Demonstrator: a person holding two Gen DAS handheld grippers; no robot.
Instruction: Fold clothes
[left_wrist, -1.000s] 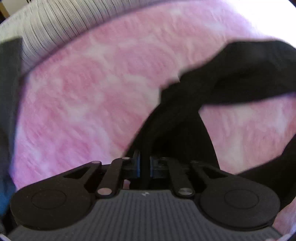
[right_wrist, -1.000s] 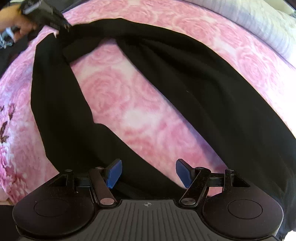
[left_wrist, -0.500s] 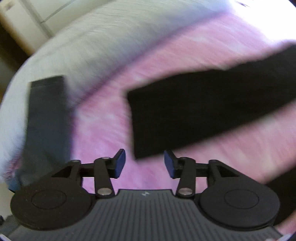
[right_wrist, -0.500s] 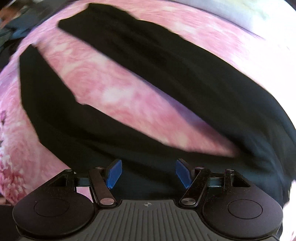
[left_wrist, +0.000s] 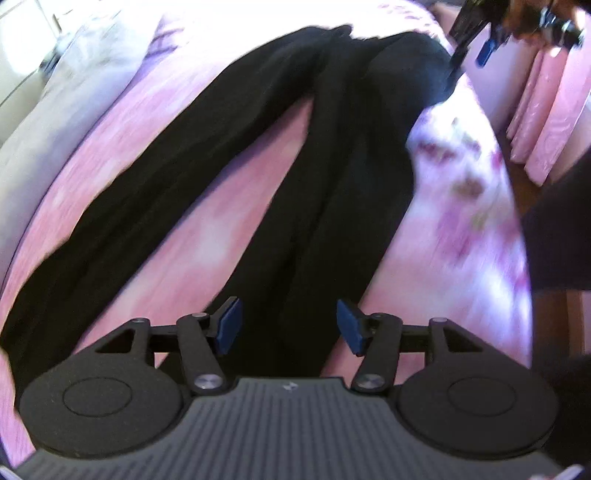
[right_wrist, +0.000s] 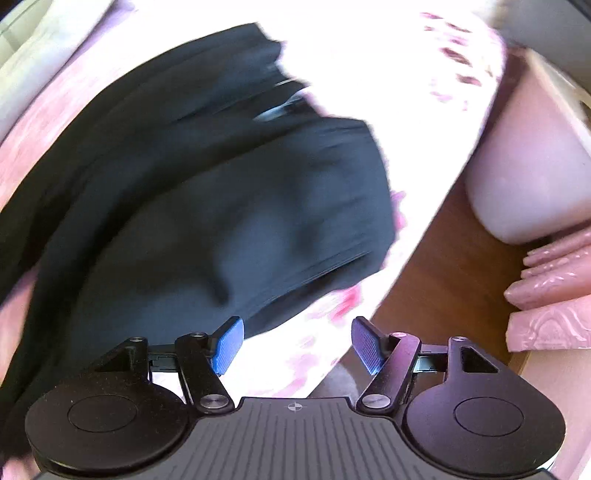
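Lying spread on the pink bedspread (left_wrist: 207, 236), black trousers (left_wrist: 332, 177) hold nothing.

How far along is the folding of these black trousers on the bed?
Early. Done: the black trousers lie spread on the pink bedspread, legs apart. In hand: nothing; the left gripper is opening over a leg end, the right gripper is open near the waist. Left: every fold.
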